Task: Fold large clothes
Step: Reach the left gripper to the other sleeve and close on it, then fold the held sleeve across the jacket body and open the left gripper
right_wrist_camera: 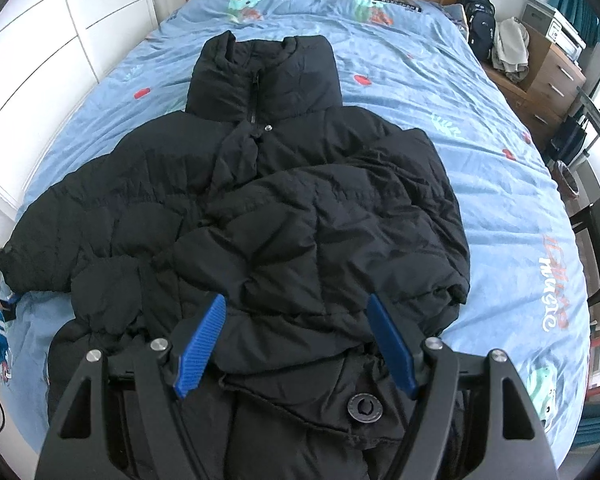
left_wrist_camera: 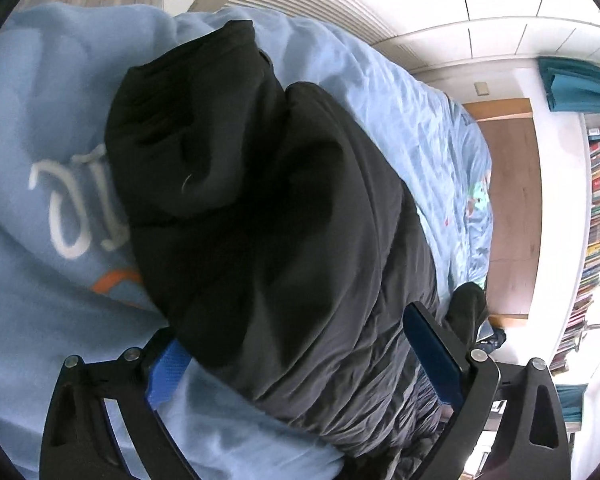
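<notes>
A bedroom with white wardrobes and a wooden headboard holds a bed (right_wrist_camera: pixel 480 128) covered in a light blue printed sheet, and on it the black puffer jacket (right_wrist_camera: pixel 284 184) lies front up, collar toward the headboard and hem toward the near edge. The left hand-held gripper (left_wrist_camera: pixel 296 356) has its blue pads wide apart, straddling the outstretched sleeve (left_wrist_camera: pixel 268 200) without pressing on it; that sleeve runs lengthwise away from the fingers, its cuff at the far end, so the long axis lines up with the way the gripper points. The right hand-held gripper (right_wrist_camera: pixel 296 344) hovers over the hem, jaws apart with quilted fabric bulging between them, though the pads do not appear to bite it. The other sleeve already lies folded across the chest. The spread sleeve sits at the jacket's left side, so the left hand is plainly the nearer one to close on it and carry it inward across the body.
</notes>
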